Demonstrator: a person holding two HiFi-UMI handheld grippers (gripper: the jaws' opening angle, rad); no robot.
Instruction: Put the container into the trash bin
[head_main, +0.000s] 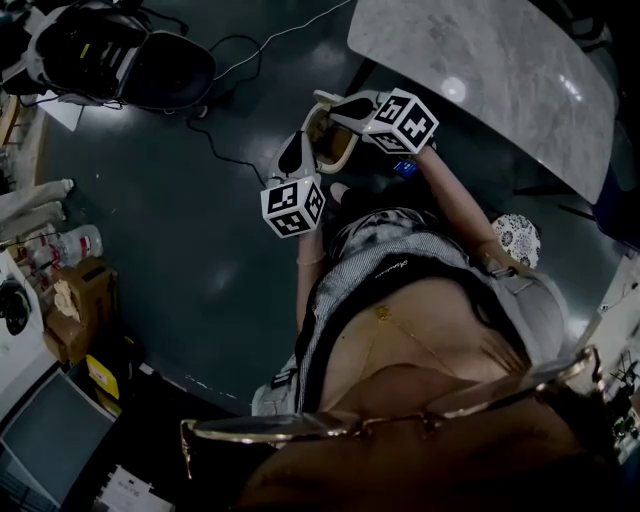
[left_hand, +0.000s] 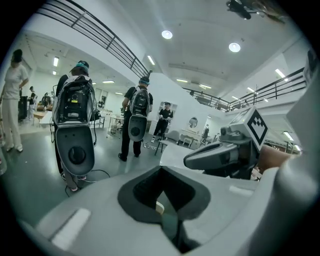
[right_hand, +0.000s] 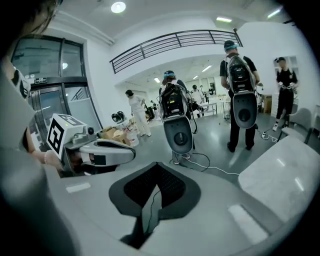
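Just short of the marble table (head_main: 480, 70), over dark floor, the person holds both tools close together in front of the body. The left gripper (left_hand: 161, 202) has its two dark pads pressed together with nothing caught between them. Only a pale sliver shows through the notch below. The right gripper (right_hand: 149, 200) is likewise clenched on nothing, with a thin slit between its pads. From the head view, the right one lies nearer the table's edge, angled across. The left one sits just beside it on the side away from the table, and their marker cubes are near each other but apart. Farther from the table, across the hall, several people (right_hand: 240, 75) stand with grey backpack rigs. A cable (right_hand: 215, 168) trails over the floor near them. Where the container lies I cannot tell from any view.
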